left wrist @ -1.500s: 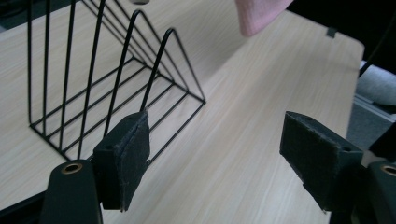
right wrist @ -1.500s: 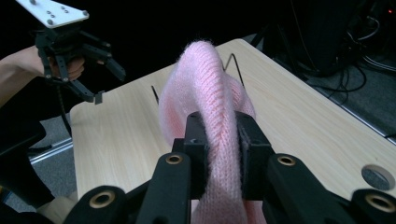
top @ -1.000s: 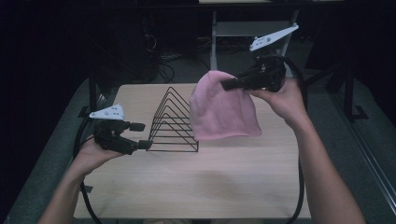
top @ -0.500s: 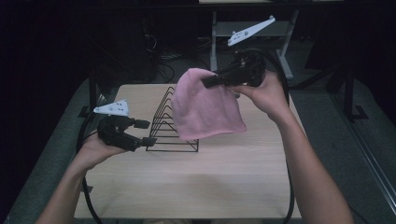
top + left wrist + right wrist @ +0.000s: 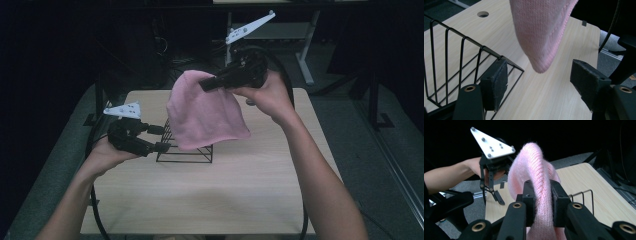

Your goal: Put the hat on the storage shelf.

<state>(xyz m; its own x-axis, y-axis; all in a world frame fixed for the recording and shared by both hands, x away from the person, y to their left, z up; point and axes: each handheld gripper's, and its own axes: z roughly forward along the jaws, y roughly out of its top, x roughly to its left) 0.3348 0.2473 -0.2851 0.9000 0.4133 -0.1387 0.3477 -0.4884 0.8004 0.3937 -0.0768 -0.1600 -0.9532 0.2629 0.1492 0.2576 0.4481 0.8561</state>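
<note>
Jaws of the right gripper (image 5: pixel 541 202) pinch the pink beanie (image 5: pixel 206 117); left gripper (image 5: pixel 539 82) apparently spread.

pink beanie (image 5: pixel 205 117) hides rack (image 5: pixel 185 150) top — partly

Your pink hat (image 5: pixel 207 117) is soft ribbed knit cloth with a fuzzy nap. The rack (image 5: pixel 192 149) near the table's left edge is thin black wire. The table (image 5: pixel 240 190) is smooth, matt pale wood-grain. Your left gripper's pads (image 5: pixel 495 83) look like rough, matt black foam.
</note>
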